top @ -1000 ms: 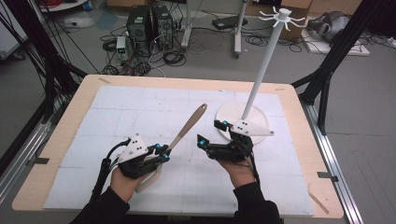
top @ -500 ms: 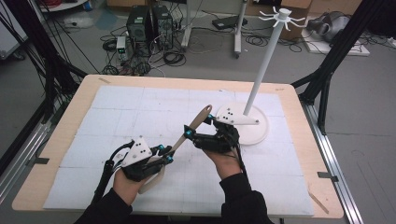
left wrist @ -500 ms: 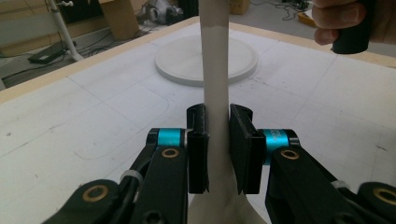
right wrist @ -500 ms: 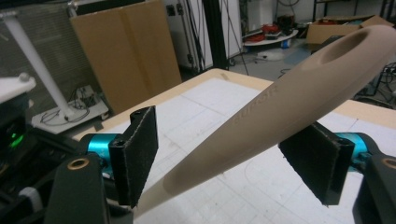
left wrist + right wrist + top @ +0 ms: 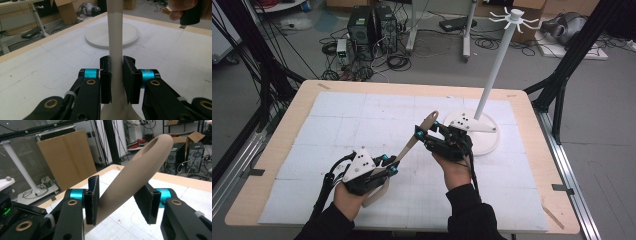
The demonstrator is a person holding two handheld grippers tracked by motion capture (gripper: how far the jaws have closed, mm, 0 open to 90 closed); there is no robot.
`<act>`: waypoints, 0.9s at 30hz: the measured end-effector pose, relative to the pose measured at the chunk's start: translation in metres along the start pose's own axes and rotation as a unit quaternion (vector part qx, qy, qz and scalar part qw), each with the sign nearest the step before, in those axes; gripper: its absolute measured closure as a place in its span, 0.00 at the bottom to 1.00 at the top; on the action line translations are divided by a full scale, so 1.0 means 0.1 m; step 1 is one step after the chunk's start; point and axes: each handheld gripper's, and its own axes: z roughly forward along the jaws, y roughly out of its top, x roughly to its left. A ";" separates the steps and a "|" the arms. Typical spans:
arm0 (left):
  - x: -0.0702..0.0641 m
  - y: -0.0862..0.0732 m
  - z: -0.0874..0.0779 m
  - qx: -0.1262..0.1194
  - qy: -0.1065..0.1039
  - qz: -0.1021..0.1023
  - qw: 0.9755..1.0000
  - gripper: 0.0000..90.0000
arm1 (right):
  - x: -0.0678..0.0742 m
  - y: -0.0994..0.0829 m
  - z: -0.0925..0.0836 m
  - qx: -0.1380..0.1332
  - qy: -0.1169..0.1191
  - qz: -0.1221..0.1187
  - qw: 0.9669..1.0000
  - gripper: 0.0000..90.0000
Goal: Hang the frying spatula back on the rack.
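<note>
Left gripper (image 5: 388, 167) pinches beige spatula (image 5: 412, 144) low on handle. Right gripper (image 5: 421, 134) jaws closing around handle's looped end, one pad touching, beside white stand base (image 5: 484, 142); open tabletop (image 5: 362, 115) beyond.

Grey floor (image 5: 602, 100) — cables, computer towers (image 5: 372, 22) (cardboard beyond)

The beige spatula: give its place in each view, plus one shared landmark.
High view: spatula slants at centre, between both grippers.
Left gripper view: its handle rises up the middle, clamped.
Right gripper view: its looped end crosses diagonally, upper right.
Shared landmark: white stand base.
</note>
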 end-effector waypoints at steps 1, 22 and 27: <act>0.00 0.00 0.00 -0.001 0.000 0.000 1.000 0.86 | 0.01 0.01 0.00 -0.003 0.002 0.000 1.000 0.64; 0.04 0.02 -0.03 -0.031 -0.042 -0.024 0.998 0.85 | 0.31 0.27 -0.01 -0.012 0.100 -0.038 0.994 0.79; 0.06 0.02 -0.03 -0.041 -0.057 -0.026 0.997 0.85 | 0.37 0.31 0.01 -0.008 0.120 -0.053 0.991 0.80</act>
